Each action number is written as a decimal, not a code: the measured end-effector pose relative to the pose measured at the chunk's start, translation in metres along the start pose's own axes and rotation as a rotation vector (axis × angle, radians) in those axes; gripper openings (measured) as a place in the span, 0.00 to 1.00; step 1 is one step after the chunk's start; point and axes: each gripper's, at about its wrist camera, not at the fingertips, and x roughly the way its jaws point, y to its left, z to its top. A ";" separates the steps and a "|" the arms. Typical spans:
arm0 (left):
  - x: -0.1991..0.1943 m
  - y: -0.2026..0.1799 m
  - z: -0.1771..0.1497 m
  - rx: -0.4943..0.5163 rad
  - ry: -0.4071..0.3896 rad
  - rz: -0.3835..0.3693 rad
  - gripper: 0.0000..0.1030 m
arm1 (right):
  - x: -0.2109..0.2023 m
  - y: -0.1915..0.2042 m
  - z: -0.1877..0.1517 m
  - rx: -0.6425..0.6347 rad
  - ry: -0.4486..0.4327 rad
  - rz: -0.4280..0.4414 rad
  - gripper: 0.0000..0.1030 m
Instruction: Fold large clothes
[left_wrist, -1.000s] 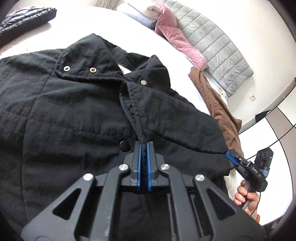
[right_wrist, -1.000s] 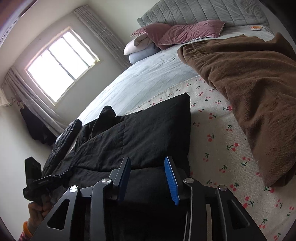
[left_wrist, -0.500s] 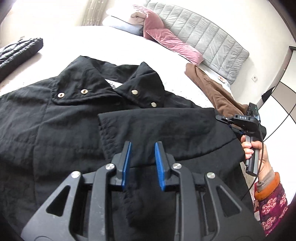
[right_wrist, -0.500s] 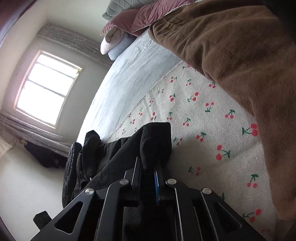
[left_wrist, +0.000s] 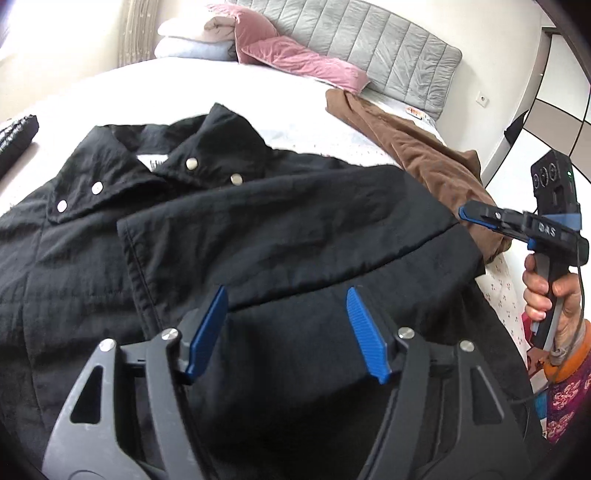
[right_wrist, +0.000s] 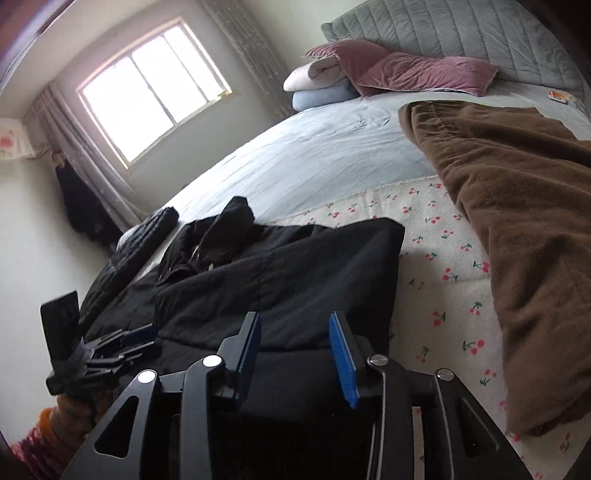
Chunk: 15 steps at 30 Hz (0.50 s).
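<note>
A large black jacket (left_wrist: 258, 229) with silver snaps lies front up on the bed, its right sleeve folded across the chest. It also shows in the right wrist view (right_wrist: 295, 273). My left gripper (left_wrist: 286, 314) is open and empty, hovering over the jacket's lower front. My right gripper (right_wrist: 295, 332) is open and empty above the jacket's right edge. The right gripper also shows at the right of the left wrist view (left_wrist: 467, 214). The left gripper shows low at the left of the right wrist view (right_wrist: 142, 338).
A brown garment (right_wrist: 517, 221) lies on the cherry-print sheet (right_wrist: 443, 273) right of the jacket. Pink and white pillows (left_wrist: 280, 51) and a grey headboard (left_wrist: 369, 48) stand at the far end. A quilted black garment (right_wrist: 136, 243) lies at the bed's left edge.
My left gripper let go of the sleeve, which now lies flat across the chest, and opened wider. My right gripper shut on the jacket's edge half a second ago and has opened and pulled back.
</note>
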 end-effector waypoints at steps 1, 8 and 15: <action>0.008 0.004 -0.006 -0.022 0.032 -0.010 0.68 | 0.002 0.004 -0.013 -0.027 0.018 -0.020 0.45; -0.012 0.000 -0.018 -0.064 0.024 0.031 0.72 | -0.010 0.009 -0.049 -0.059 0.102 -0.162 0.46; -0.087 -0.002 -0.031 -0.124 -0.004 0.127 0.82 | -0.091 0.074 -0.036 -0.071 0.029 -0.178 0.66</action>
